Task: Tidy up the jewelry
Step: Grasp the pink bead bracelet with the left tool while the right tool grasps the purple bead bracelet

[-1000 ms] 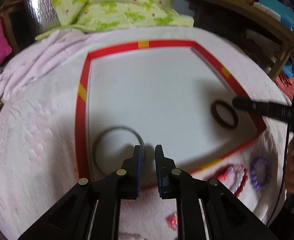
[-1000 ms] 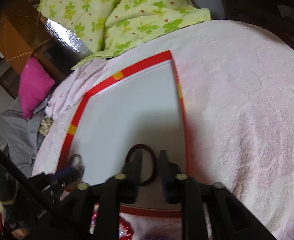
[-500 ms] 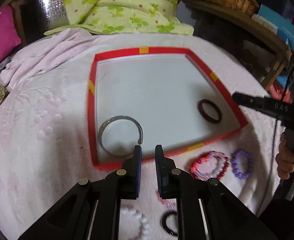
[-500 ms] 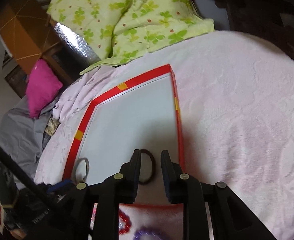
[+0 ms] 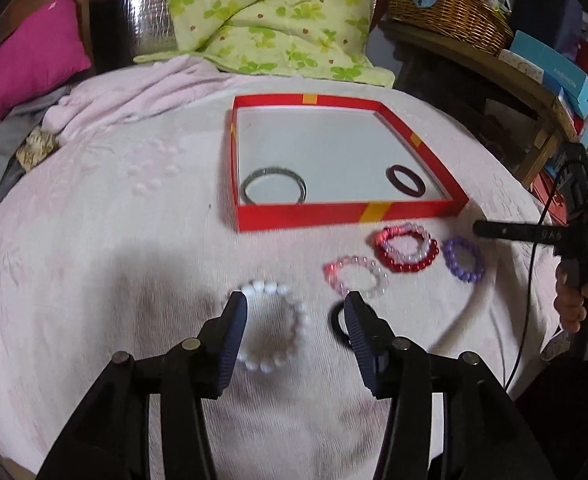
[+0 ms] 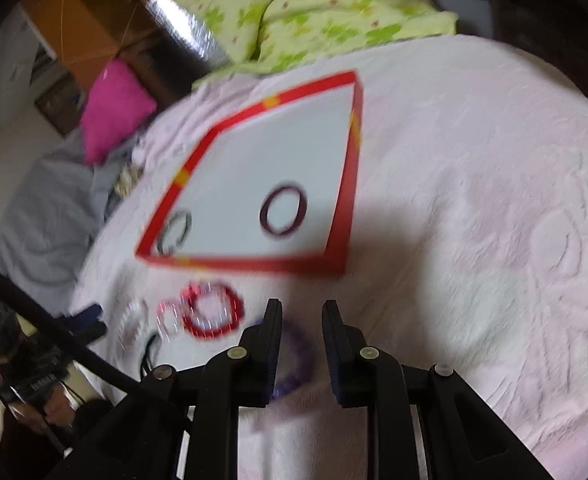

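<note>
A red box [image 5: 346, 213] with a white floor holds a silver bangle [image 5: 273, 186] and a dark maroon bangle [image 5: 406, 180]. Several bead bracelets lie on the pink blanket in front of it: white [image 5: 281, 330], pink [image 5: 356, 276], red [image 5: 408, 250] and purple [image 5: 464, 260], plus a small black ring [image 5: 338, 320]. My left gripper [image 5: 296, 308] hovers over the white bracelet; its jaws are opening and its pads touch nothing. My right gripper [image 6: 302, 308] stands narrowly open and empty over the purple bracelet [image 6: 298, 360], short of the box [image 6: 253, 264].
The pink blanket [image 5: 113, 240] covers a round surface. A green floral quilt [image 5: 269, 20] and a magenta cushion [image 5: 33, 52] lie behind the box. At the right stand a wicker basket [image 5: 446, 8] and shelves. A hand [image 5: 574, 300] holds the right tool.
Both grippers have drawn back from the box toward its near side, and the loose bracelets have come into view. The left jaws have gone from nearly shut to wide apart. The right jaws look unchanged.
</note>
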The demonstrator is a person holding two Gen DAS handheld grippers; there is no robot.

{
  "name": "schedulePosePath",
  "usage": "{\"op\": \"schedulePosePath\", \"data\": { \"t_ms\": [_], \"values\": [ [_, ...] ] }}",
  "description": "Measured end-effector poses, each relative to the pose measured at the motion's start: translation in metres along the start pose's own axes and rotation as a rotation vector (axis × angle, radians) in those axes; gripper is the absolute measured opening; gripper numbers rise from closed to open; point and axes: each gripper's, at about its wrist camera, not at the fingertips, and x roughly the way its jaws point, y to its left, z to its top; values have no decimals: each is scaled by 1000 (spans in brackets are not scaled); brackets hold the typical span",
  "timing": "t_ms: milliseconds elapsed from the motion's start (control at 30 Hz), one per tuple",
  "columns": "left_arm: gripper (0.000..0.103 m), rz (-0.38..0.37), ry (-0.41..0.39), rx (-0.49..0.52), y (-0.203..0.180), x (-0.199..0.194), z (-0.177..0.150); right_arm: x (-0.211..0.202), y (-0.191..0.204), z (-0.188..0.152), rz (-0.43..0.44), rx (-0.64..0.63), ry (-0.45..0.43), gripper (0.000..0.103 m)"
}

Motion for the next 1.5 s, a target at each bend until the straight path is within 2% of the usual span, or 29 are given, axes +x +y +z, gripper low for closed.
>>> {"op": "schedulePosePath", "data": {
  "t_ms": [100, 300, 433, 667, 800, 900, 1067, 1233, 1500],
  "values": [
    [52, -5, 3, 8, -5, 0, 0, 13, 8, -7, -55, -53, 48, 24],
    [52, -57, 4, 41, -24, 2, 14, 16, 11, -11, -84, -90, 46, 25],
    [52, -74, 41, 75, -38, 19, 24, 17, 20, -13, -114, -169, 57, 24],
    [52, -100, 97, 97, -56, 55, 39, 15, 19, -17, -105, -215, 68, 25],
    [40, -104, 127, 138, -69, 75, 46, 15, 19, -18, -103, -232, 67, 23],
    [26, -104, 151, 151, -73, 87, 49, 14, 14, -17, -88, -224, 67, 20],
    [11, -102, 149, 195, -82, 92, 46, 16, 11, -14, -60, -211, 72, 19],
    [8, -85, 127, 228, -90, 83, 39, 16, 6, -10, -47, -190, 66, 11],
    [8, -103, 61, 225, -90, 42, 35, 11, 8, -5, -65, -177, 36, 10]
  ]
}}
